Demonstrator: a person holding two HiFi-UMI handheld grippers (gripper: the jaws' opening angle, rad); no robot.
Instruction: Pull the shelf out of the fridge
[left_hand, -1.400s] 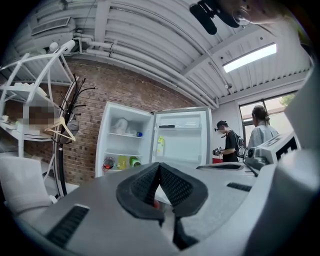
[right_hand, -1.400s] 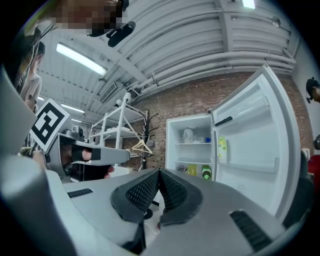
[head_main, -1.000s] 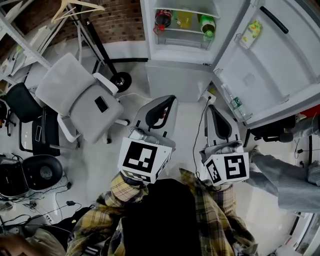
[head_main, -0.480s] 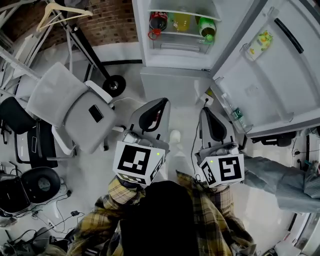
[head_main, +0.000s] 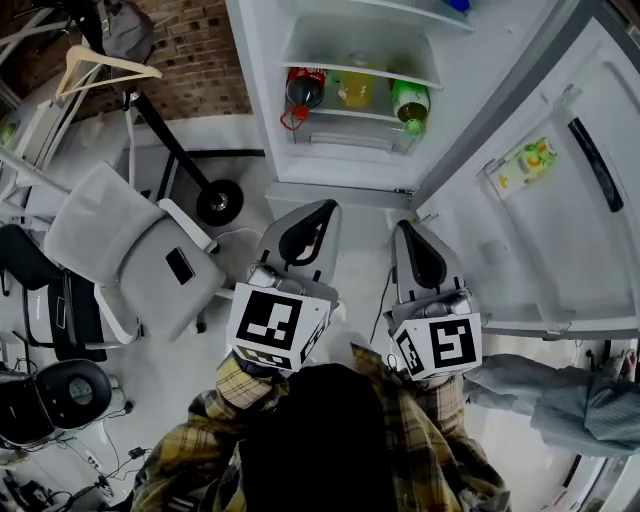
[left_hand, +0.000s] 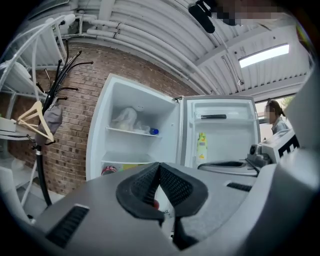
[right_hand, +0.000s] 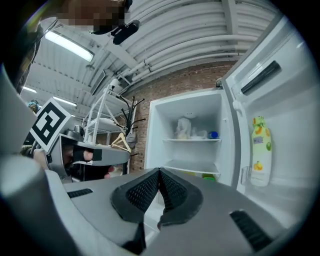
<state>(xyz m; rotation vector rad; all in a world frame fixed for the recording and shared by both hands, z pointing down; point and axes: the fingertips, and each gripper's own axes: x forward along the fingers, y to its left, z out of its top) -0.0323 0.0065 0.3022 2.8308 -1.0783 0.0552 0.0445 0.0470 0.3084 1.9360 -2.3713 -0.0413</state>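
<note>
- Left gripper (left_hand: 159, 170) and right gripper (right_hand: 159, 175): jaws pressed together, empty, side by side, pointing at the open fridge (head_main: 260, 100).
- The bare middle shelf (head_main: 360, 72) sits inside the fridge, well apart from both grippers, with bottles (head_main: 410, 100) below it.
- The shelf is probably stiff, smooth and breakable; take its near front edge at both ends and pull level.

Left gripper (left_hand: 160, 167) faces the open fridge (left_hand: 98, 145), black ribbed pads pressed tip to tip, nothing between them. Inside, the upper shelf (left_hand: 131, 132) carries a white bag (left_hand: 124, 119) and a blue-capped item (left_hand: 155, 132). The door (left_hand: 225, 132) stands swung right, with a yellow-green pack (left_hand: 201, 145) on it. Brick wall (left_hand: 70, 130) and wooden hanger (left_hand: 34, 119) are on the left
</note>
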